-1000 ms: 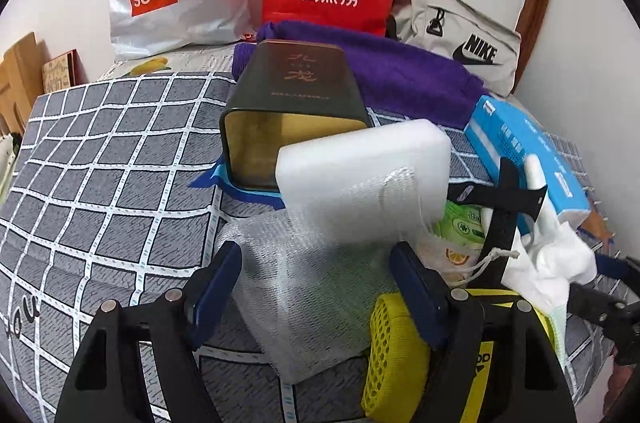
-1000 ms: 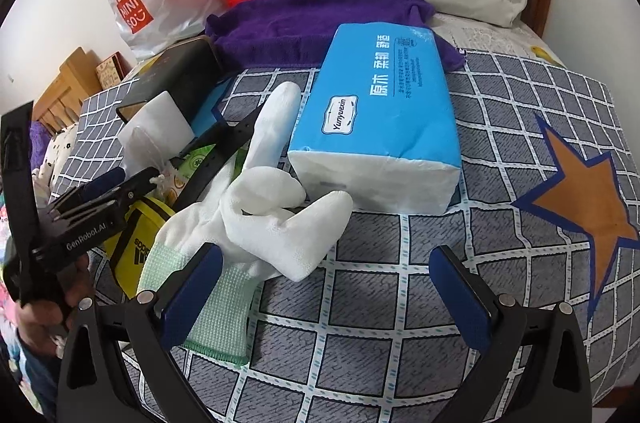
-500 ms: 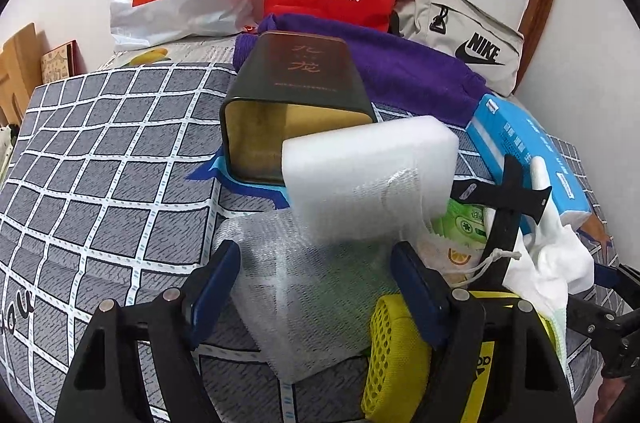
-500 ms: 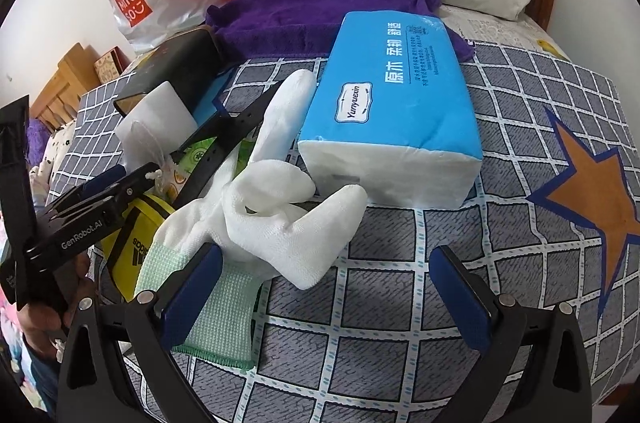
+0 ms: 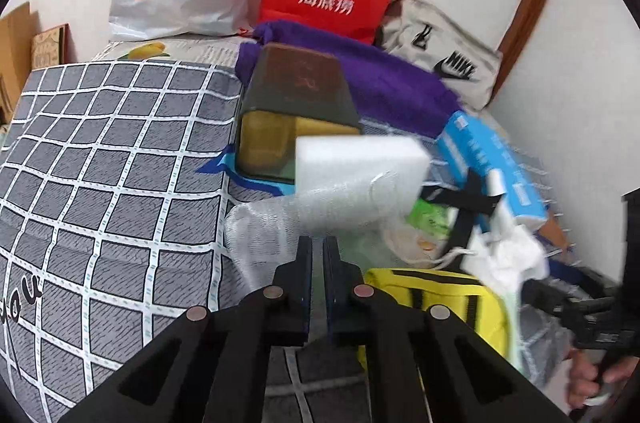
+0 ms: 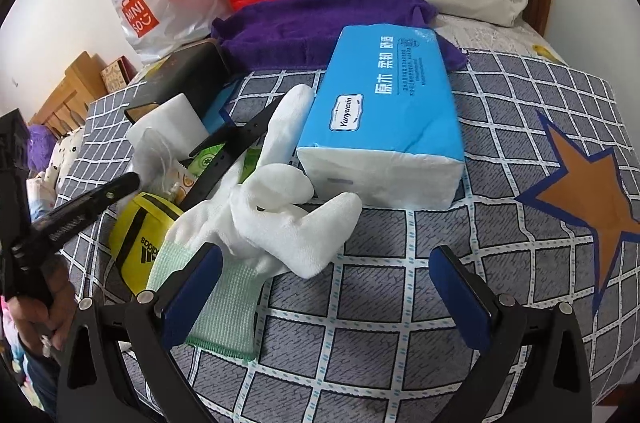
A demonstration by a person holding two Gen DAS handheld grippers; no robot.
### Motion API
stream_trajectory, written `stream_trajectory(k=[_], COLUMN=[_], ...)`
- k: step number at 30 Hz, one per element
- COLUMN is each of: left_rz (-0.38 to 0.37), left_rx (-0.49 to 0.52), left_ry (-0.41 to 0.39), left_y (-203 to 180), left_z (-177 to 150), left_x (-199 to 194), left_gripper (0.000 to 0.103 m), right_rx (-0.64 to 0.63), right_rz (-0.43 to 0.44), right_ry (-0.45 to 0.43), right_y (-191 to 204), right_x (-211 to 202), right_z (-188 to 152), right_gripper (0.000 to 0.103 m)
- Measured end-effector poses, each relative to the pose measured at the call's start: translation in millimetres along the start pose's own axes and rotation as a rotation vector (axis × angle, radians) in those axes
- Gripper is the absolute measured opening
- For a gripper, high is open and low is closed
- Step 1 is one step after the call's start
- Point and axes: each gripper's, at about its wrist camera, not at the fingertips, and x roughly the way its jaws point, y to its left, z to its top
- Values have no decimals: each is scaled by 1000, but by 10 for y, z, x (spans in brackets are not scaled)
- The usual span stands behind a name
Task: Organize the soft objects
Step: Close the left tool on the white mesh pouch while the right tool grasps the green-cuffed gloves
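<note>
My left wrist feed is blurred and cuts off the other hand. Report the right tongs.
Observer: The right tongs stand wide open, nothing between the pads.
Operator: Say what lies by them.
Observer: One pad overlaps the green cuff of the white glove; I can't tell whether they touch.
Operator: Name the marking on the yellow pouch.
Observer: The yellow pouch, just beside that cuff, carries a black adidas logo.
</note>
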Motion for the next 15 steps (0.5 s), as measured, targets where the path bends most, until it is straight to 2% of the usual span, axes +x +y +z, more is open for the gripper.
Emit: stream_trajectory(k=[3, 5, 7, 9, 10, 11, 15], left_rz=[17, 3, 15, 45, 47, 51, 19], left_rx=[21, 27, 18, 16, 14, 10, 18], left_ry=[-6, -5, -5, -8, -21, -52, -39], left_y=[-6, -6, 18, 66, 86, 126, 158], left_z=[-1, -5, 1, 14, 19, 35, 107], left_x=[-52, -43, -23, -12, -20, -39, 21], left_gripper=[6, 7, 19, 60, 69, 75, 78], right_rx=[5, 2, -4, -10, -12, -14, -8], right_rz=[15, 20, 21, 23, 23, 22, 22], right_ry=[1, 4, 4, 4, 4, 6, 25], right_y=[-21, -23, -16, -7, -4, -3, 2], right_x=[-15, -17, -21, -31, -29, -23, 41], right_z=[-25, -35, -42, -54, -53, -58, -76], right_gripper=[102, 102, 102, 102, 102, 102, 102])
